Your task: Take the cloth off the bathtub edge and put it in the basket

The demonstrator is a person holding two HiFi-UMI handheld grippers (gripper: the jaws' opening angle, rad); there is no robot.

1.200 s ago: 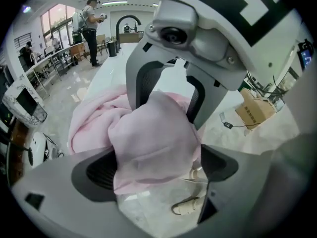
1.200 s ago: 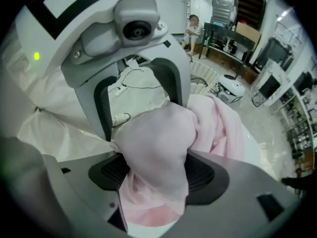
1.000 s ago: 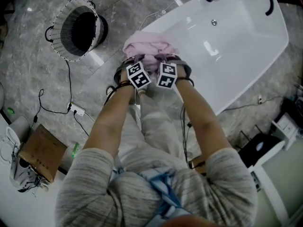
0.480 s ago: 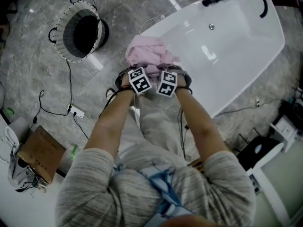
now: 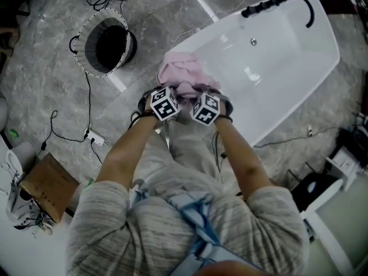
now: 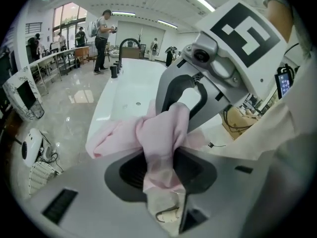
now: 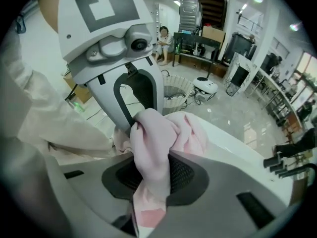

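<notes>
Pink cloth (image 5: 183, 73), bunched in a soft heap at the near rim of the white bathtub (image 5: 287, 50); whether it rests on the edge or has lifted just clear of it cannot be told from the head view.

One fold of the cloth runs between the jaws of the left hand-held gripper (image 5: 171, 89), and a second fold runs between those of the right hand-held gripper (image 5: 198, 92). The two stand side by side, just beside each other. In each gripper view the jaws are closing, and the pads already pinch the fabric, which bulges above them and hangs in a tail below.

The basket (image 5: 106, 42) stands upright and open-mouthed on the grey stone floor (image 5: 46, 85). It is well apart from the tub, to the person's left, with a cable (image 5: 86, 96) trailing past it.

Step in hand, as judged: securing the two-point grasp before lift-off. The next move calls for both grips to hold while the cloth is raised off the rim. It must then be carried leftward over the floor to the mouth of the basket, high enough that the hanging tails clear its rim.
</notes>
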